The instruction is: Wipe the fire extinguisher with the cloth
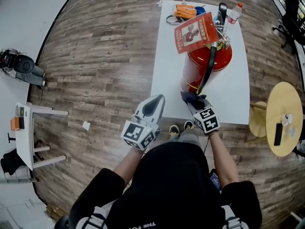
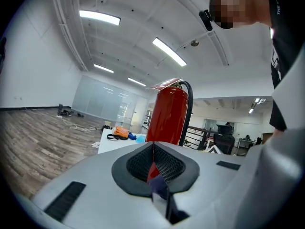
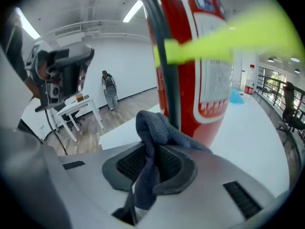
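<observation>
Lighting: bright, even, indoor. I trace it to the ceiling strip lights (image 2: pixel 100 17) in the left gripper view.
Glare: the white table (image 1: pixel 167 70) is nearly blown out in the head view.
Distortion: I get a strong fisheye bend and dark rounded corners in all three views.
Blur: a yellow streak (image 3: pixel 228 37) smears across the fire extinguisher (image 3: pixel 200 80) in the right gripper view, and its edges are soft.

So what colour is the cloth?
Dark bluish grey cloth, clearest in the right gripper view.
</observation>
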Action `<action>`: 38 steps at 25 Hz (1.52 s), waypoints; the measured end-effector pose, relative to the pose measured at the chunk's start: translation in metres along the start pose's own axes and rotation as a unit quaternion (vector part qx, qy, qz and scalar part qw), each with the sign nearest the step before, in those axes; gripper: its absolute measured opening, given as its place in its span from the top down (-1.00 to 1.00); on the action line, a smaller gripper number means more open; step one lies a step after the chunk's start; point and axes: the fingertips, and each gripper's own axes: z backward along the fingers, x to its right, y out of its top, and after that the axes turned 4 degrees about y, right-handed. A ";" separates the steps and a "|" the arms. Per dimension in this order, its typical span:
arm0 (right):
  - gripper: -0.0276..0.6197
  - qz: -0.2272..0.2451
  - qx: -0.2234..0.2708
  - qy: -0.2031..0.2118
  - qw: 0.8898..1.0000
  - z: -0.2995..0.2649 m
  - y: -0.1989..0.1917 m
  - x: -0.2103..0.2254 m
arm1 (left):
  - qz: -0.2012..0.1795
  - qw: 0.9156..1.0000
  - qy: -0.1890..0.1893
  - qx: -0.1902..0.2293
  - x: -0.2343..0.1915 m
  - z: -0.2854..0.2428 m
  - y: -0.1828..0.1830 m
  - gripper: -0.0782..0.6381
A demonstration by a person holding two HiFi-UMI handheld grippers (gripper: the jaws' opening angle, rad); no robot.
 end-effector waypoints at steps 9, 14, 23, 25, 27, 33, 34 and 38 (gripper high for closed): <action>0.73 0.124 0.225 -0.065 0.964 0.148 0.179 -0.052 | 0.001 1.000 -0.009 0.013 0.002 -0.003 0.007 0.72; 0.73 0.178 0.314 -0.125 0.924 0.215 0.261 -0.068 | -0.005 0.999 -0.022 0.023 0.012 -0.005 0.017 0.72; 0.73 0.116 0.324 -0.097 0.934 0.201 0.257 -0.067 | -0.018 0.999 -0.018 0.032 0.009 0.003 0.027 0.72; 0.73 0.084 0.339 -0.090 0.933 0.222 0.254 -0.054 | -0.016 0.999 -0.015 0.031 0.007 0.005 0.026 0.72; 0.73 0.070 0.348 -0.125 0.926 0.248 0.256 -0.032 | -0.014 0.999 -0.012 0.028 0.006 0.007 0.024 0.72; 0.73 0.195 0.274 -0.174 0.925 0.238 0.288 -0.021 | -0.006 1.000 -0.011 0.023 0.008 0.004 0.021 0.72; 0.73 0.226 0.255 -0.199 0.919 0.236 0.296 -0.019 | -0.007 1.000 -0.014 0.022 0.011 0.002 0.022 0.72; 0.73 0.254 0.252 -0.221 0.907 0.237 0.321 -0.009 | -0.011 0.999 -0.028 0.021 0.021 -0.008 0.023 0.72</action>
